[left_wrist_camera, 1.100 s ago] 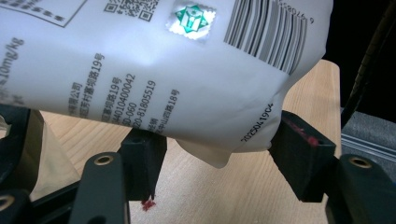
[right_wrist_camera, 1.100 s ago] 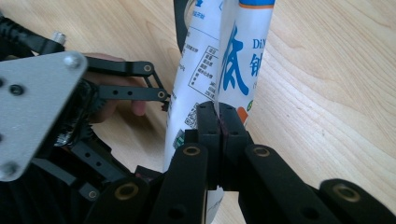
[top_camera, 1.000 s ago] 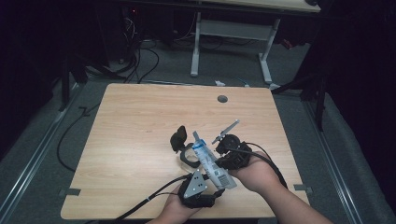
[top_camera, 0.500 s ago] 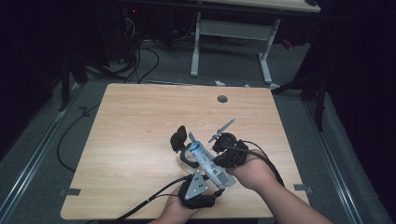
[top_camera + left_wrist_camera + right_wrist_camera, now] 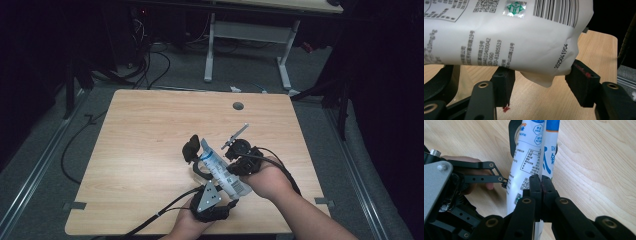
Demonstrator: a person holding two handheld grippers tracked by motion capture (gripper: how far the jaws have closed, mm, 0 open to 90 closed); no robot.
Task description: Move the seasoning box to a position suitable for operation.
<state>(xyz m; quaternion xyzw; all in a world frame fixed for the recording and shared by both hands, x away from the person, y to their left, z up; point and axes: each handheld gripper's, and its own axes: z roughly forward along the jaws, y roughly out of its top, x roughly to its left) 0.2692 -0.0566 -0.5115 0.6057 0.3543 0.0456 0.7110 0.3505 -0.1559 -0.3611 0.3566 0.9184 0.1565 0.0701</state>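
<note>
Clearly my right fingers pinched the pouch by its seam, keeping it lifted between my spread, empty left fingers.

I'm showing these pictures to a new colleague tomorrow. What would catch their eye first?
Probably the white-and-blue printed pouch, held above the near middle of the wooden table. The right hand-held gripper is shut on its edge, while the left hand-held gripper sits open with the pouch's corner between its jaws. The room around is dark.
</note>
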